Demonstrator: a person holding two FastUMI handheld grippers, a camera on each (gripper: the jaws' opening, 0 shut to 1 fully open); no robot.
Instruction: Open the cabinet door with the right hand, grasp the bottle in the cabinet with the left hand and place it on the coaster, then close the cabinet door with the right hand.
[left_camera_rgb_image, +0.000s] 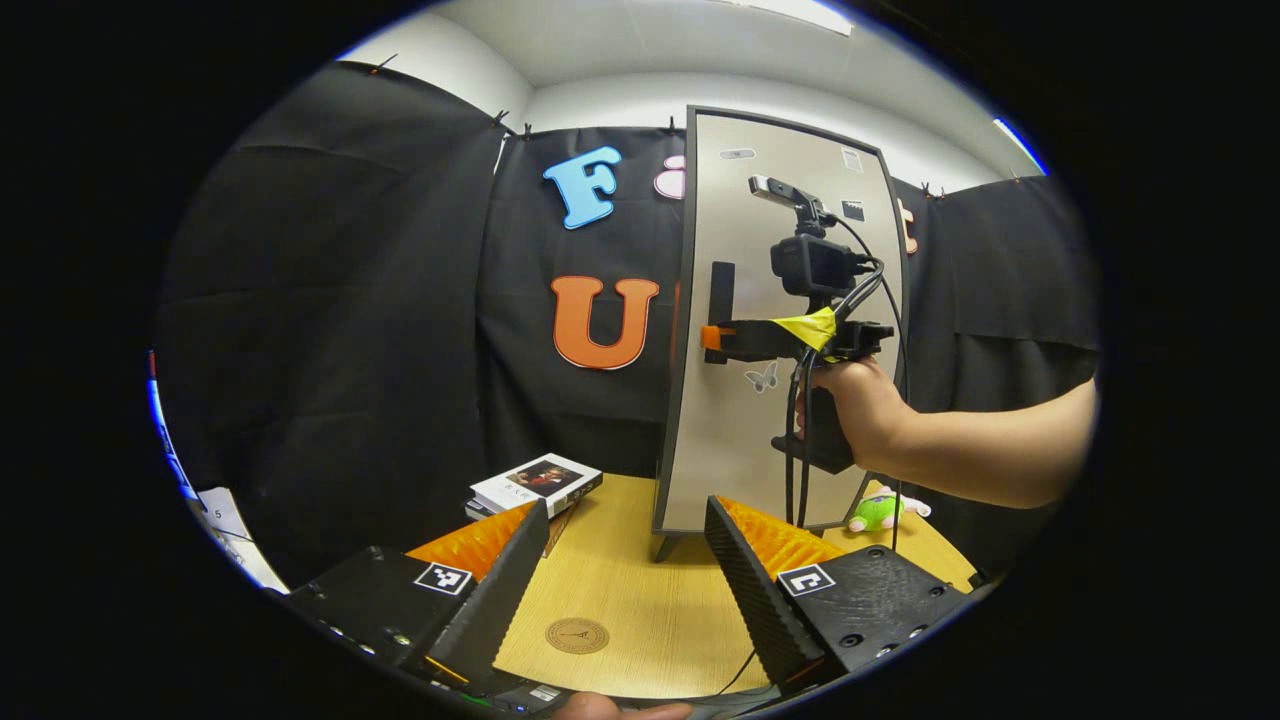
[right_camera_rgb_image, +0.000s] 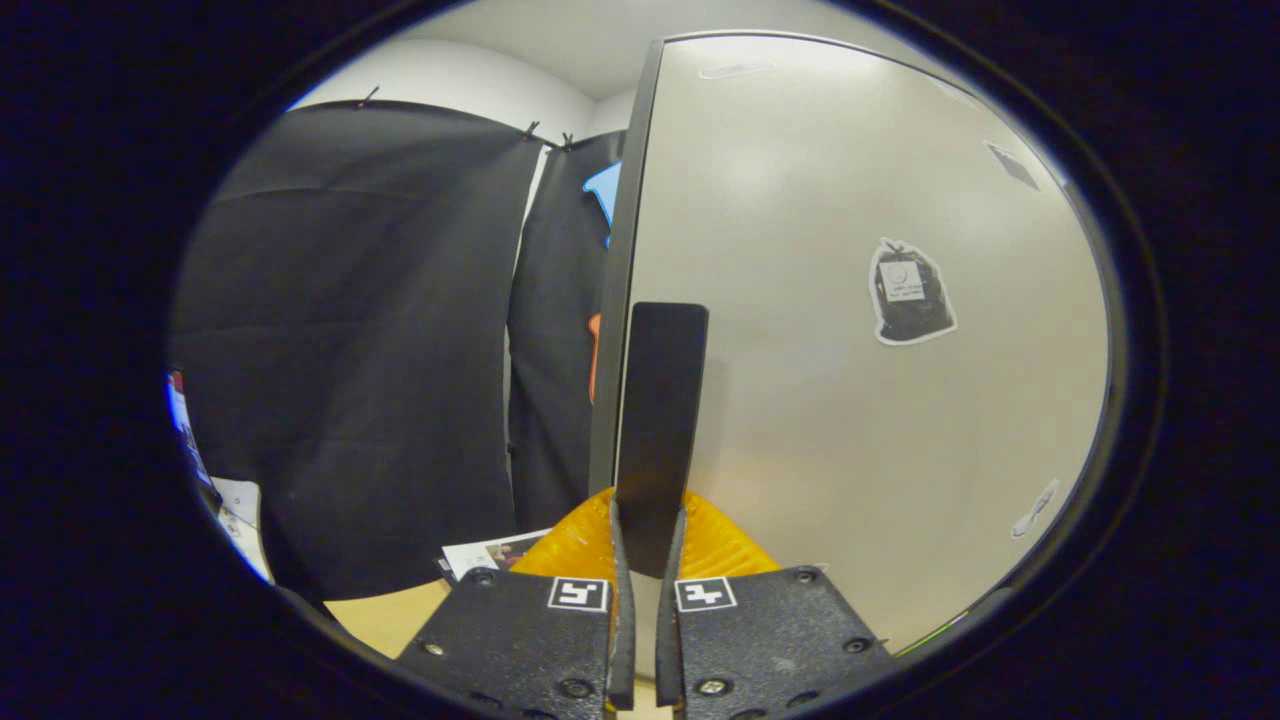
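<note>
On table: 1 cabinet (left_camera_rgb_image: 775, 300), 1 coaster (left_camera_rgb_image: 577, 635)

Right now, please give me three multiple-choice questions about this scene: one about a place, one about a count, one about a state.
1. Where does the coaster lie?
A. on the table in front of the cabinet
B. on top of the books
C. inside the cabinet

2. How many butterfly stickers show on the cabinet door in the left gripper view?
A. none
B. one
C. three

3. How is the right gripper?
A. wide open
B. shut on the door handle
C. holding the bottle

Answers: 1 A, it lies on bare wood before the door. 2 B, one sits below the handle. 3 B, both fingers press the handle.
</note>
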